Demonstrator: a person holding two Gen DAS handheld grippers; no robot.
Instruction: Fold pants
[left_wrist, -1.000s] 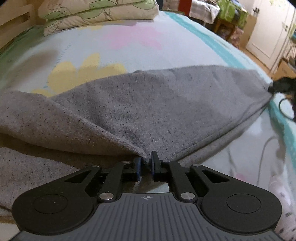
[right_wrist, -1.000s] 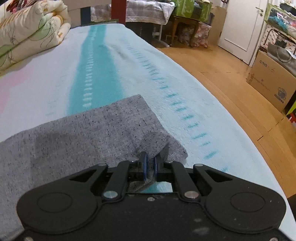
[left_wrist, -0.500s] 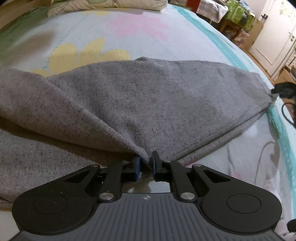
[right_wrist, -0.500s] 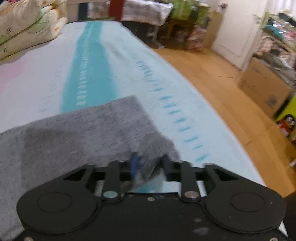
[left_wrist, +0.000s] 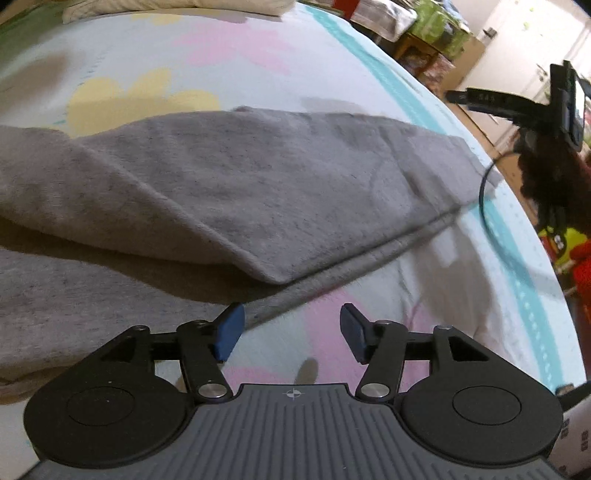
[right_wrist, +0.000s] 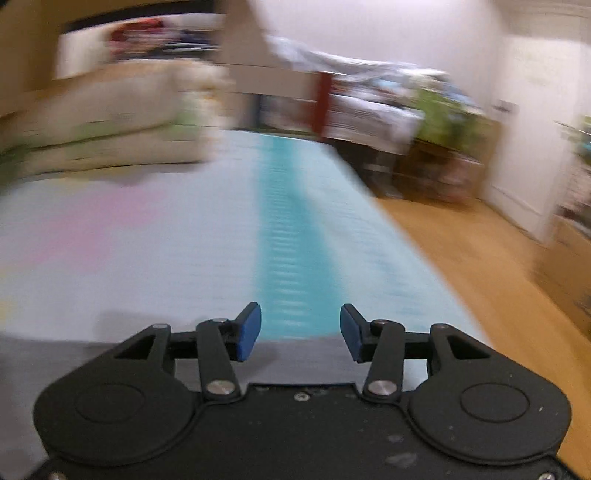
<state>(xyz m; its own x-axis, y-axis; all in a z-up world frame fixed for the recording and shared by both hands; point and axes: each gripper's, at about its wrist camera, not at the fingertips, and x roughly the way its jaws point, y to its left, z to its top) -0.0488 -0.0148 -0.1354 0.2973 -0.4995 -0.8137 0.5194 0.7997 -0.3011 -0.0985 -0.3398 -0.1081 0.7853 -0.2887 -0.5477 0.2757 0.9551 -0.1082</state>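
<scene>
Grey knit pants (left_wrist: 236, 192) lie folded over themselves on the bed, the upper layer's corner resting just ahead of my left gripper (left_wrist: 291, 328). That gripper's jaws are opening, with nothing between the blue pads; the left pad hovers over the lower layer's hem. In the left wrist view the right gripper (left_wrist: 517, 107) hangs in the air at the far right, above the pants' far end. In the blurred right wrist view my right gripper (right_wrist: 300, 328) is opening too, empty, with a grey strip of the pants (right_wrist: 303, 360) low beneath it.
The bed sheet (left_wrist: 229, 55) is pale with pink and yellow flowers and a teal stripe (right_wrist: 284, 236) near its right edge. A folded quilt (right_wrist: 110, 122) lies at the head. Wooden floor (right_wrist: 461, 258), boxes and a white door (right_wrist: 532, 122) are to the right.
Both grippers let go of the pants and their jaws spread apart. The pants' top layer dropped flat onto the bed. The right gripper lifted and swung up, so the room now fills its view.
</scene>
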